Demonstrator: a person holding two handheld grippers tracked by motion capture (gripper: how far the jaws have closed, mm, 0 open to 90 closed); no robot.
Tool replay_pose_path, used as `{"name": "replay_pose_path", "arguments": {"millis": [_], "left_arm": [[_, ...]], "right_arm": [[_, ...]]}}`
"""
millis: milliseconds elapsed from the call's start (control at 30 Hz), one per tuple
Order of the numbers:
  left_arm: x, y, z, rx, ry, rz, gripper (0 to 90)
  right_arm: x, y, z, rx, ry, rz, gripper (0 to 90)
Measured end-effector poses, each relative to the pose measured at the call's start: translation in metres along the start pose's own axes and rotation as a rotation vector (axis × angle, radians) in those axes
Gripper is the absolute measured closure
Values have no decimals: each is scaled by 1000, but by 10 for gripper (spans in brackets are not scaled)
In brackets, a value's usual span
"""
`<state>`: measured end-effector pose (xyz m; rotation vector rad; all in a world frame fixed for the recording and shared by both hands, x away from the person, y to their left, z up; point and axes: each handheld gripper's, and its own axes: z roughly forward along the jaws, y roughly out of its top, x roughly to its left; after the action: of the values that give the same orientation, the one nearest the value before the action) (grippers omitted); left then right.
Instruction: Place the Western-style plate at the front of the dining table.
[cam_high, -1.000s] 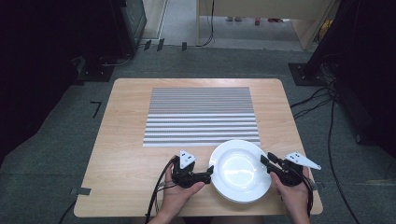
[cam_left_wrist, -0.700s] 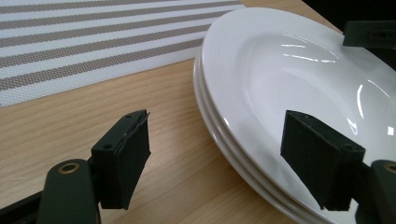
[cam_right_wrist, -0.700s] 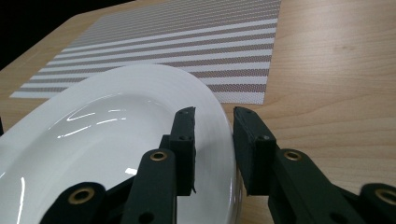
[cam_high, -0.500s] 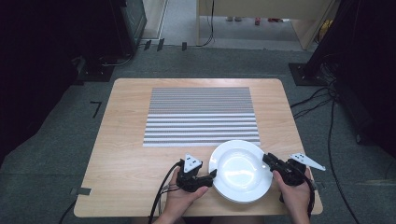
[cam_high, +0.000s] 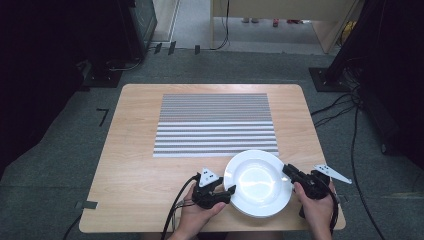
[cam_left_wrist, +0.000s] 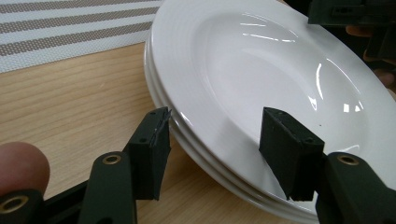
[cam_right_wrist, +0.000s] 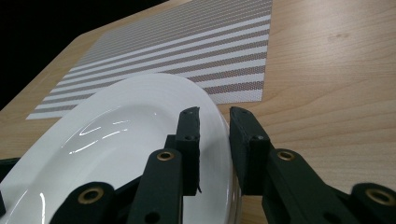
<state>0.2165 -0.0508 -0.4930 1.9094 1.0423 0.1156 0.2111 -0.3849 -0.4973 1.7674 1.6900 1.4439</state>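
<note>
The plate stack (cam_high: 258, 182), at the lower right of the table (cam_high: 135, 150) below the striped placemat (cam_high: 215, 125), is being gripped: the right gripper (cam_right_wrist: 214, 122) pinches the rim, while the left gripper (cam_left_wrist: 212, 135), jaws just closing, straddles the opposite rim without touching, so it should finish clamping before any level lift.

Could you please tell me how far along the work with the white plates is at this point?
Done: both grippers are at the stack of white plates. In hand: the right gripper pinches the top plate's rim; the left gripper, jaws just closing, straddles the opposite rim with a gap showing. Left: finish that grip and lift, probably toward the striped placemat; the stack sits on the table.
</note>
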Motion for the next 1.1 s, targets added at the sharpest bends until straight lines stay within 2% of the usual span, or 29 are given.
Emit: {"name": "replay_pose_path", "arguments": {"millis": [333, 433, 633, 700, 800, 833, 867, 933, 1100], "left_arm": [[1, 0, 0, 2, -3, -6, 438], [0, 0, -1, 1, -2, -4, 440], [1, -1, -1, -2, -4, -6, 443], [1, 0, -1, -3, -5, -9, 444], [1, -1, -1, -5, -4, -13, 454], [1, -1, -1, -5, -4, -13, 456], [1, -1, -1, -5, -2, -13, 457], [1, -1, 0, -7, 2, -13, 462], [1, -1, 0, -7, 0, -18, 461]], "right_arm": [[-2, 1, -1, 1, 2, 23, 799], [-7, 1, -3, 2, 27, 84, 807], [-9, 2, -2, 10, 38, 90, 809], [-10, 3, -2, 13, 50, 105, 810], [-14, 3, -3, 25, 74, 162, 813], [-14, 3, -3, 25, 74, 162, 813], [-16, 5, -5, 34, 94, 201, 826], [-18, 6, -6, 35, 113, 219, 826], [-17, 6, -6, 46, 104, 216, 825]]}}
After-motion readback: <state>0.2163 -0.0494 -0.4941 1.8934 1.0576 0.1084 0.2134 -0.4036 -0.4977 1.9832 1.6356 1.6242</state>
